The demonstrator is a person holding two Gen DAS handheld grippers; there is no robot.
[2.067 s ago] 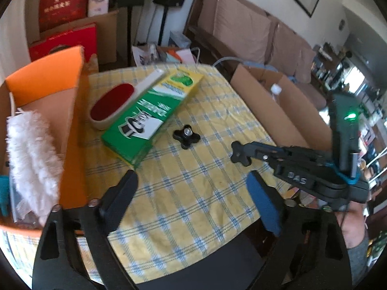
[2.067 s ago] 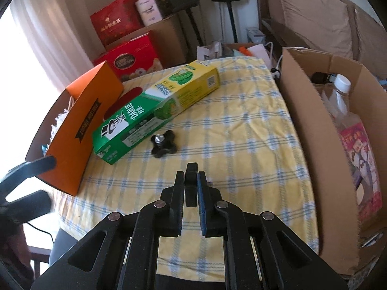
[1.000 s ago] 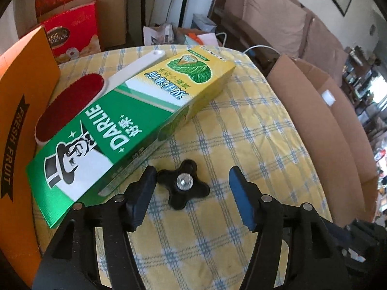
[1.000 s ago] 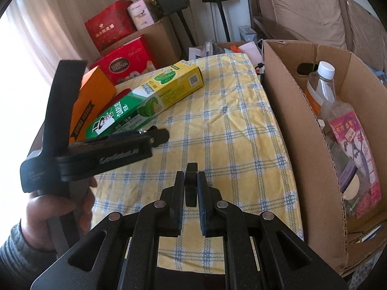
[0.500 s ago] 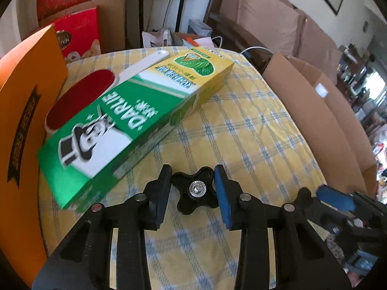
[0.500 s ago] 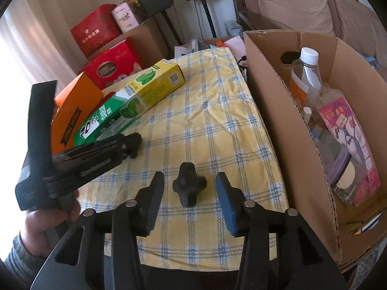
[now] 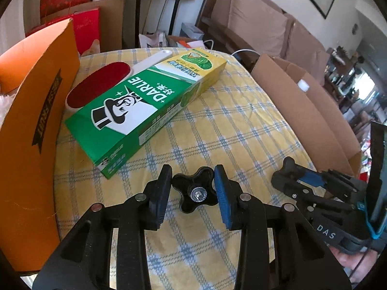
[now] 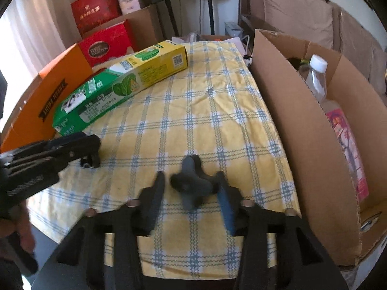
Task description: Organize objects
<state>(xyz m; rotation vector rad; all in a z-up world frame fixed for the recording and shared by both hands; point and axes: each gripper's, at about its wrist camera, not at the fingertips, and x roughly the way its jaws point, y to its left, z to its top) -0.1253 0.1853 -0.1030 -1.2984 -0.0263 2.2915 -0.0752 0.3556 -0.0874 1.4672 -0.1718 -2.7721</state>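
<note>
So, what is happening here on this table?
A person holds two grippers over the checked tablecloth. The left gripper is closed on a black star knob. The right gripper has a second star knob between its fingers, but blur hides whether it grips. The Darlie toothpaste box lies untouched nearby.

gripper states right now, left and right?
Left gripper: closed on the black star knob.
Right gripper: open; a second, blurred black knob sits between its fingers, grip can't be told.

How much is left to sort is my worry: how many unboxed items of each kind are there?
Black knob: 2
Green toothpaste box: 1
Red lint brush: 1
Total: 4
</note>
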